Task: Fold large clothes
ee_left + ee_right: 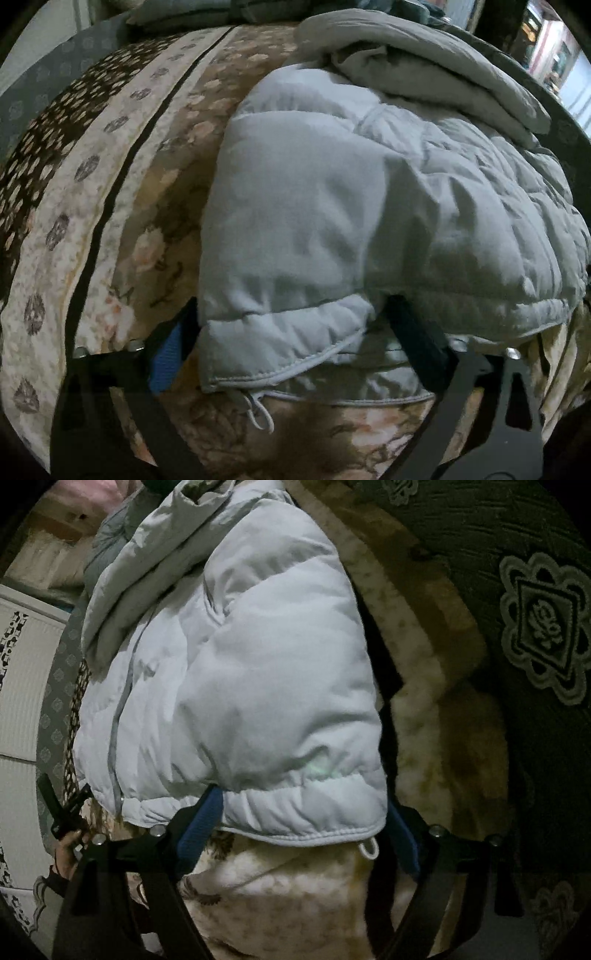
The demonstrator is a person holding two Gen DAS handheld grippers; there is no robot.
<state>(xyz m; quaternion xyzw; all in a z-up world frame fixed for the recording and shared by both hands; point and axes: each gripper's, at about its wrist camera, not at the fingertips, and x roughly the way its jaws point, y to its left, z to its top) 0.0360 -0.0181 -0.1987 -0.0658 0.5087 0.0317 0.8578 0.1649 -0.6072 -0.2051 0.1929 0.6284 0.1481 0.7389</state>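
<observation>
The floral bedspread (110,229) takes up most of both views, brown and cream with dark stripes, and one big pale blue-grey puffer jacket (332,221) lies on top of it, bunched and partly folded over itself. It's quilted and puffy, with a stitched hem facing the cameras and a thin zipper line running down it in the right wrist view. A grey blanket (424,66) is piled behind the jacket, touching its far edge. One small white cord loop (258,410) dangles below the jacket's hem.

The left gripper (291,343) is spread wide with the jacket's hem corner sitting between its two fingers; hard to say if the pads actually press the fabric. The right gripper (303,827) is also spread wide, straddling the other hem corner, its blue pads (199,827) right at the fabric. A hand (68,853) shows left of the jacket in the right wrist view.
</observation>
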